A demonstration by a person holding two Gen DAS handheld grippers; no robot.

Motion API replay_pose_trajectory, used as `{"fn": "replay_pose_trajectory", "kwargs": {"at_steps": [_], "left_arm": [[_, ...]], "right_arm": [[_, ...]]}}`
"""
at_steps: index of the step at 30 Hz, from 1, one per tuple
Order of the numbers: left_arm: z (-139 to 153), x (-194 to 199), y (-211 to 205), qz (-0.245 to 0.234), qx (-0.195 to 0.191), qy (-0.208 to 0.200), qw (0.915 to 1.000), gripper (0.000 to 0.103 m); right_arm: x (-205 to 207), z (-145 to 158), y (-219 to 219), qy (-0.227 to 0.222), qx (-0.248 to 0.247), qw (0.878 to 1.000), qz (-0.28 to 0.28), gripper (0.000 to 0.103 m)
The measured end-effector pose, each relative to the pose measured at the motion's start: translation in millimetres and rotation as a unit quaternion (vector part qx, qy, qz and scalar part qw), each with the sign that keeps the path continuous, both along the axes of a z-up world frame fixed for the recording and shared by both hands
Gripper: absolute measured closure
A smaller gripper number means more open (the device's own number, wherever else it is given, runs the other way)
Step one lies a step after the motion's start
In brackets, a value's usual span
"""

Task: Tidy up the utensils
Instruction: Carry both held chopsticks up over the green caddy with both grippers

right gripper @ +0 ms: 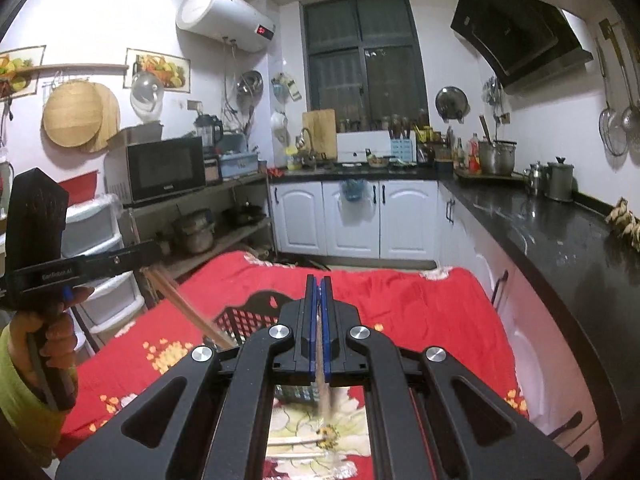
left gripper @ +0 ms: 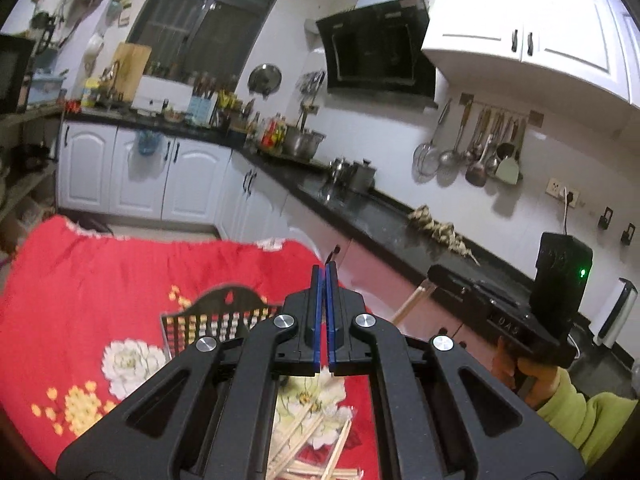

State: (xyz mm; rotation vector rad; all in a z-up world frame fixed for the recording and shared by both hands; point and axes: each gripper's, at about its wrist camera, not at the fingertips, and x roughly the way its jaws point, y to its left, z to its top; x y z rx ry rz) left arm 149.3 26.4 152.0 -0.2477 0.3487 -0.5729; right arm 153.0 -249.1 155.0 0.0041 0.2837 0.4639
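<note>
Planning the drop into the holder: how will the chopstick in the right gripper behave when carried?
The chopstick looks like thin straight wood, so it is probably stiff and very light. The right gripper pinches it between flat pads, so it may pivot or slip. Being slender, it could roll if dropped on the red cloth.
</note>
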Motion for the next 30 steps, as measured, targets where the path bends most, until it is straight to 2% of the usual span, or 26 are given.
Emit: {"fn": "replay_pose_trajectory", "kwargs": {"at_steps": [10,14,22,30], "left_arm": [[44,-2,2,0.01,0.003,-0.051,0.9986,0.103],[54,4,1,0.016,0.01,-0.058,0.9981,0.103],[53,21,4,0.024,0.022,-0.047,0.9984,0.103],[39,34,8,0.027,0.018,-0.022,0.9992,0.103]], "right_arm": [[3,39,18,-0.043,0.007,0.999,0.021,0.101],[10,57,23,-0.061,0.015,0.998,0.021,0.101],[38,79,27,-0.072,0.025,0.997,0.024,0.101],[67,69,35,-0.051,0.018,0.998,0.024,0.101]]}}
